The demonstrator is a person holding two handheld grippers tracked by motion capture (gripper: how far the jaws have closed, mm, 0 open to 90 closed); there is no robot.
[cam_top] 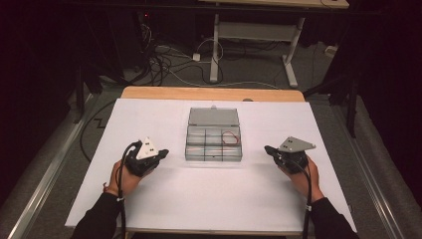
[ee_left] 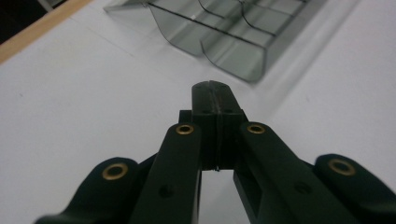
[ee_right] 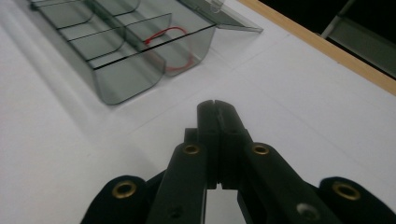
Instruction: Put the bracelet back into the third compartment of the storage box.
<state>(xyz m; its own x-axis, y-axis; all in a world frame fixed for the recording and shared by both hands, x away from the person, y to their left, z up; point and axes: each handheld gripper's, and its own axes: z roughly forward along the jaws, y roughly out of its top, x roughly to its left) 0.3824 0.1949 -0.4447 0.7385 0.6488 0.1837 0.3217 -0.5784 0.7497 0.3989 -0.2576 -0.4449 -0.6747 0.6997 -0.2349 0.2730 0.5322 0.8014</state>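
A person is holding 2 grippers, left gripper (cam_top: 162, 153) & right gripper (cam_top: 268, 149), both w/ jaws closed & empty, flanking the open clear organizer box (cam_top: 214, 145) at table center, red rubber band (cam_top: 230, 138) lying in its far-right compartment; risk: closed jaws approaching fast are likely nudging the light box sideways.

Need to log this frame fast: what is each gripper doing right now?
Left gripper: closed, jaws pressed together, holding nothing, beside the clear grey plastic compartment box.
Right gripper: closed, jaws pressed together, holding nothing.
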